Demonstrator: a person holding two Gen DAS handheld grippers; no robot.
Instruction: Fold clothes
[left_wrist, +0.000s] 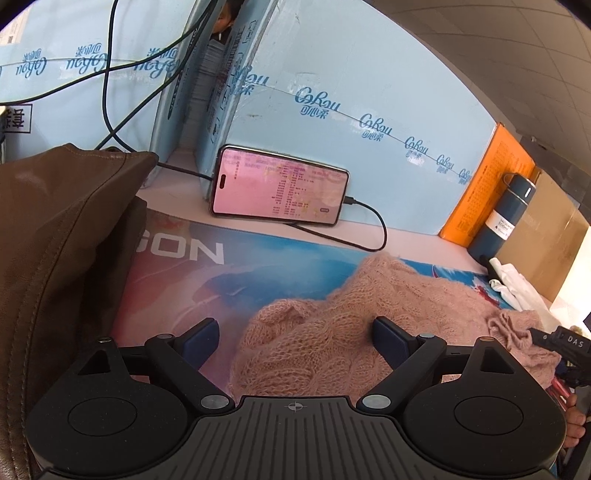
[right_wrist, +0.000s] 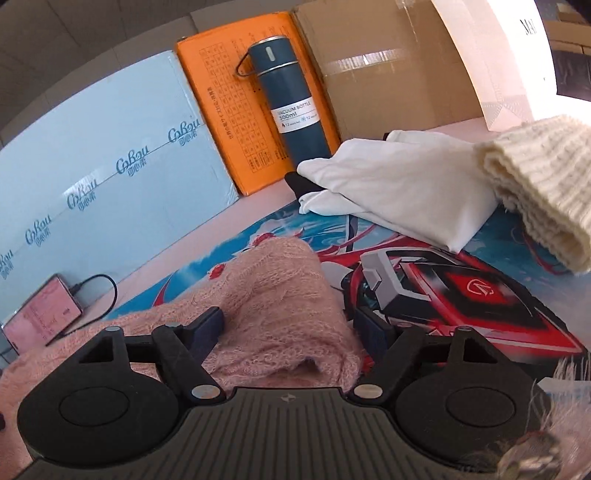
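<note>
Fuzzy pink knit sweater (left_wrist: 332, 332) bunched on bench mat (left_wrist: 177, 288), mid-fold. Left hand-held gripper (left_wrist: 294, 334) & right hand-held gripper (right_wrist: 288, 328) both wide open, straddling fabric, gripping nothing—prob. lining up for next pinch.

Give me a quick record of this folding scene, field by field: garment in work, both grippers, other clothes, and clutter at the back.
garment in work: pink knit sweater, bunched on the printed mat
left gripper: jaws open, over the sweater
right gripper: jaws open, straddling a sweater fold
other clothes: brown leather jacket; white garment; cream knit
back clutter: phone charging, blue bottle
</note>
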